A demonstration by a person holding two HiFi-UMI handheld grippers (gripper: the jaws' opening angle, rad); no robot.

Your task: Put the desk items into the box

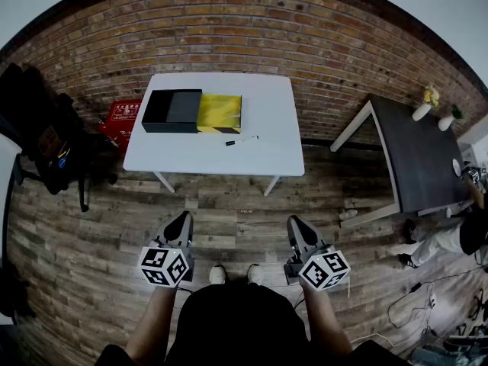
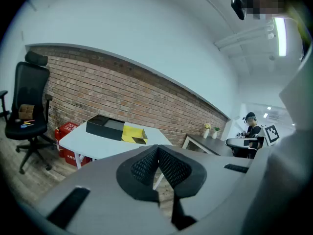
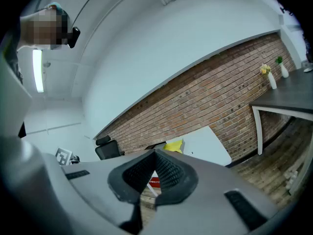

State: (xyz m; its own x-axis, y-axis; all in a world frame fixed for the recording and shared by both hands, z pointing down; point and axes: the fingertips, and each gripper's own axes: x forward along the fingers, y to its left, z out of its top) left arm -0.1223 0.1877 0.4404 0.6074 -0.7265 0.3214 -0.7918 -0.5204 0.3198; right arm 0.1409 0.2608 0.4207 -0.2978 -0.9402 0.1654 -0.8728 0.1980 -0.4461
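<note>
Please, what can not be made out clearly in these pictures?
Pen, head view: too small to tell its kind.
Box, head view: too distant to show what lies inside.
Box, right gripper view: partly hidden behind the shut right tongs.

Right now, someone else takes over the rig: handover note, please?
Left gripper: shut, empty.
Right gripper: shut, empty.
Both are held over the wood floor, short of the white table.
Black-and-yellow box sits on the table; pen lies beside it, apart, on the near side.
Done: nothing visibly packed.
Left: pick up the pen, put it into the box.
</note>
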